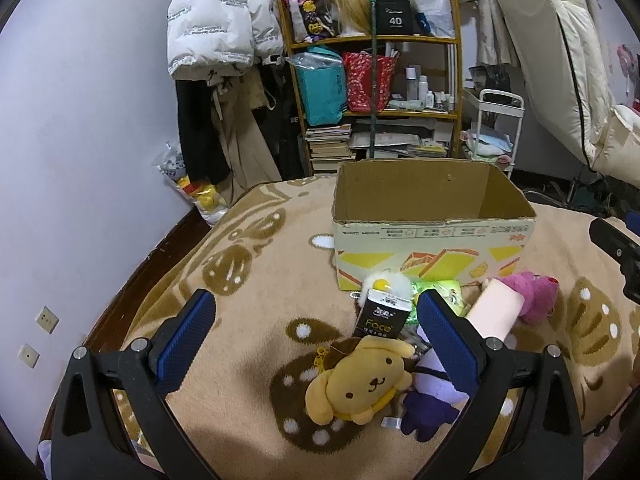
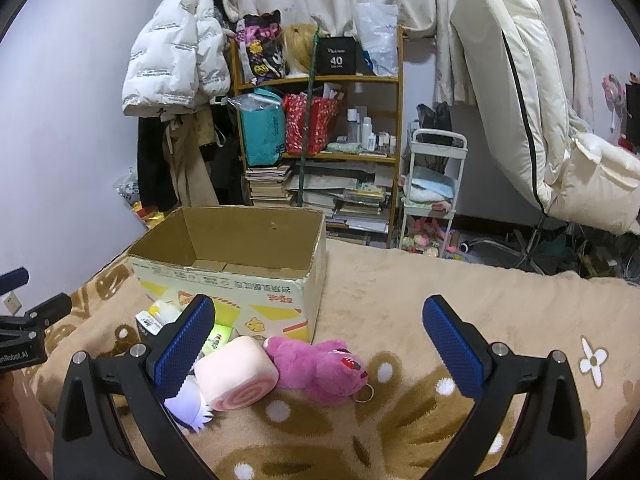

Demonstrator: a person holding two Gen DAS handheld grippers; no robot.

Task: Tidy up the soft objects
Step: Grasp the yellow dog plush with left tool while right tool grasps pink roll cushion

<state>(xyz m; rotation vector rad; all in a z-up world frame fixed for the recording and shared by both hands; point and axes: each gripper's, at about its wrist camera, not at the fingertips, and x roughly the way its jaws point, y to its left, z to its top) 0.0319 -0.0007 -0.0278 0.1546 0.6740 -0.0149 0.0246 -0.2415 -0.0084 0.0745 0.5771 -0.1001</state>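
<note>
The bed (image 1: 256, 280), under a tan blanket with brown patterns, carries everything; an open cardboard box (image 1: 432, 216) stands on it at twelve o'clock from the left tool (image 1: 316, 328), its top open and its inside showing only bare cardboard walls and bottom flaps in both views; the soft things lie in a cluster just in front of the box's near wall. Both tools hang released, jaws spread wide and holding nothing; the left tool sits over the cluster, with the yellow dog plush (image 1: 360, 384) between its fingers, low and toward five o'clock; the purple plush (image 1: 428, 408) lies touching that dog at its three o'clock, partly behind the right-hand finger; a black tissue pack (image 1: 382, 316) stands tilted at twelve o'clock from the dog, and a white fluffy charm (image 1: 390, 284) sits just beyond it against the box. The right tool (image 2: 320, 328) hovers apart from the cluster, with the pink bear plush (image 2: 320, 372) between its fingers toward seven o'clock and the pink roll cushion (image 2: 236, 374) touching the bear at nine o'clock, just beside the left-hand finger. The left wrist view alone shows the yellow dog; the right wrist view alone shows the bear's face and its metal ring (image 2: 364, 394).
</note>
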